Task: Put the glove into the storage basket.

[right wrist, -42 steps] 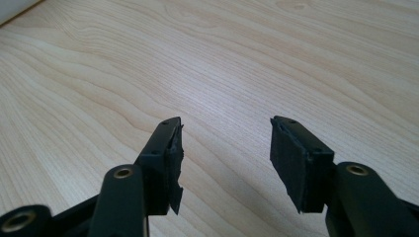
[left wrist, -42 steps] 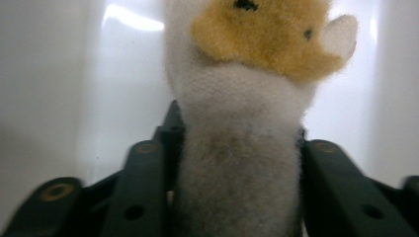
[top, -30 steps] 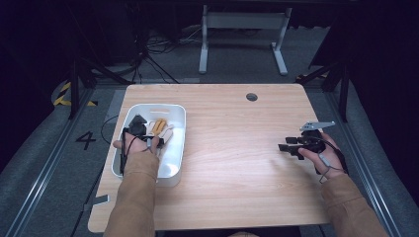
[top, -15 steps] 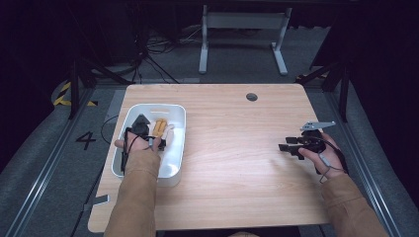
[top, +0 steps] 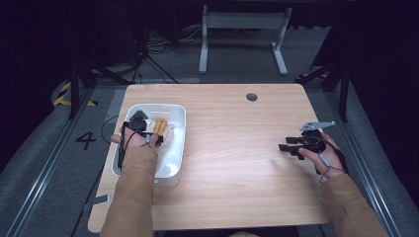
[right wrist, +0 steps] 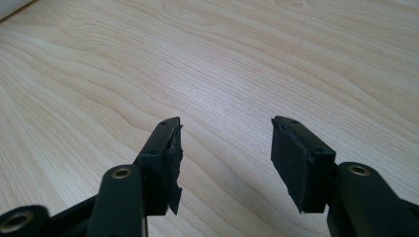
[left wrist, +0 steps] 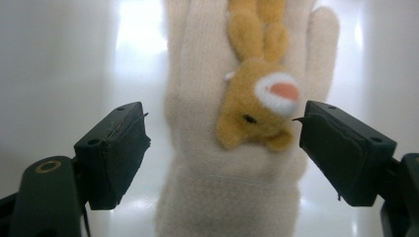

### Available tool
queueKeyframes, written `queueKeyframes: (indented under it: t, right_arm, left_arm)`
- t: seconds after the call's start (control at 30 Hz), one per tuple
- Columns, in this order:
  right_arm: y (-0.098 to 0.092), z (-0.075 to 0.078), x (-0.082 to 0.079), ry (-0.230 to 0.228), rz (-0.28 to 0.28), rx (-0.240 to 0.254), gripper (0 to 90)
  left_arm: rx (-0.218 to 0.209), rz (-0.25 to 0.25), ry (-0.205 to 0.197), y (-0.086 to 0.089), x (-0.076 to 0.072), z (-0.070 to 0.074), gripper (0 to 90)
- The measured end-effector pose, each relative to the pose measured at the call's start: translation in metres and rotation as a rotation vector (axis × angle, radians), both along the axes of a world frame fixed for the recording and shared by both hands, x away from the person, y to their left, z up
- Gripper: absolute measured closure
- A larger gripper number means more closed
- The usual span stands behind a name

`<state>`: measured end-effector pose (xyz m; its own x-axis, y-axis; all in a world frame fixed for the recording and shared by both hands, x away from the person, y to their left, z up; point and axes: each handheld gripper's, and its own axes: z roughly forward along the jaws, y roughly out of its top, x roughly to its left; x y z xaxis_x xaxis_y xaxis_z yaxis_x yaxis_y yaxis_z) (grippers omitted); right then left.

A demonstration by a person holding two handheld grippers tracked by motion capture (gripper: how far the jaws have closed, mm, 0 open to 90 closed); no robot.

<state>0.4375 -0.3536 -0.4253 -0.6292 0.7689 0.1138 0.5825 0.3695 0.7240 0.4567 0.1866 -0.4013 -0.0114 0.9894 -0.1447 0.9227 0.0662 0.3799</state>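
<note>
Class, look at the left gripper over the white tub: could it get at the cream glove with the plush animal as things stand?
Probably yes: the left gripper has just been opening, its jaws wide apart either side of the cream glove in the white tub, with nothing between.

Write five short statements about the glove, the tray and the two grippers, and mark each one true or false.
1. The cream glove lies inside the white tray. True.
2. A green frog is sewn onto the glove. False: it is an orange-brown plush animal with long ears and a white muzzle.
3. The left gripper is clamped on the glove. False: its jaws stand wide on either side of the glove without pressing it, and they have just been opening.
4. The right gripper is over bare wooden table with nothing between its jaws. True.
5. The tray sits at the table's right edge. False: it is at the left side, by the person's left hand.
</note>
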Motion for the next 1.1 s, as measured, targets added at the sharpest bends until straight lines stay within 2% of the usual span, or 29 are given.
queueKeyframes:
  t: [0.17, 0.3, 0.33, 0.37, 0.47, 0.5, 0.53, 0.67, 0.7, 0.73, 0.77, 0.83, 0.87, 0.9, 0.97, 1.0, 1.03, 1.07, 1.1]
  right_arm:
    - [0.0, -0.001, 0.0, 0.002, 0.002, -0.002, 46.1]
    - [0.0, 0.0, -0.001, -0.001, 0.003, -0.001, 46.1]
    - [0.001, 0.0, -0.001, 0.0, 0.003, -0.002, 46.1]
    - [0.001, 0.0, -0.001, 0.0, 0.003, -0.002, 46.1]
    - [0.001, -0.001, -0.002, 0.001, 0.002, -0.005, 46.1]
    - [0.0, -0.001, -0.002, 0.0, 0.003, -0.005, 46.1]
    - [0.0, -0.001, -0.003, 0.002, 0.004, -0.005, 46.1]
    - [-0.002, -0.001, -0.004, 0.004, -0.003, -0.005, 46.1]
    - [-0.002, -0.001, -0.004, 0.002, -0.004, -0.003, 46.1]
    - [-0.003, -0.001, -0.005, 0.001, -0.006, -0.005, 46.1]
    - [-0.003, -0.002, -0.005, 0.002, -0.004, -0.005, 46.0]
    - [-0.004, -0.002, -0.006, 0.006, -0.009, -0.005, 45.9]
    - [-0.006, -0.003, -0.006, 0.007, -0.008, -0.006, 46.0]
    - [-0.006, -0.003, -0.006, 0.007, -0.008, -0.006, 46.0]
    - [-0.007, -0.003, -0.008, 0.008, -0.014, -0.003, 45.9]
    - [-0.009, -0.003, -0.009, 0.007, -0.016, -0.005, 45.9]
    - [-0.009, -0.003, -0.01, 0.007, -0.021, -0.002, 46.0]
    - [-0.011, -0.003, -0.01, 0.004, -0.022, -0.002, 45.9]
    - [-0.012, -0.003, -0.011, 0.002, -0.023, -0.001, 46.0]
  left_arm:
    - [-0.005, -0.025, -0.008, -0.001, -0.001, 0.008, 24.1]
    - [-0.01, -0.05, -0.034, -0.005, -0.002, 0.018, 24.0]
    - [-0.006, -0.068, -0.061, -0.007, -0.003, 0.023, 24.0]
    - [-0.006, -0.068, -0.061, -0.007, -0.003, 0.023, 23.9]
    - [-0.014, -0.098, -0.122, -0.01, -0.006, 0.031, 23.7]
    - [-0.014, -0.098, -0.122, -0.01, -0.006, 0.031, 23.9]
    - [-0.02, -0.115, -0.152, -0.012, -0.007, 0.034, 25.0]
    - [-0.041, -0.158, -0.233, -0.02, -0.008, 0.041, 25.8]
    - [-0.041, -0.158, -0.233, -0.02, -0.008, 0.041, 25.6]
    - [-0.059, -0.175, -0.281, -0.026, -0.009, 0.045, 25.8]
    - [-0.059, -0.175, -0.281, -0.026, -0.009, 0.045, 26.6]
    - [-0.07, -0.2, -0.311, -0.034, -0.01, 0.048, 27.2]
    - [-0.08, -0.226, -0.335, -0.043, -0.011, 0.05, 27.2]
    - [-0.08, -0.226, -0.335, -0.043, -0.011, 0.05, 27.3]
    - [-0.096, -0.266, -0.347, -0.053, -0.012, 0.052, 27.4]
    - [-0.113, -0.303, -0.361, -0.062, -0.013, 0.053, 27.6]
    - [-0.113, -0.303, -0.361, -0.062, -0.013, 0.053, 27.6]
    - [-0.132, -0.352, -0.383, -0.072, -0.015, 0.054, 27.7]
    - [-0.144, -0.377, -0.396, -0.076, -0.016, 0.054, 27.6]
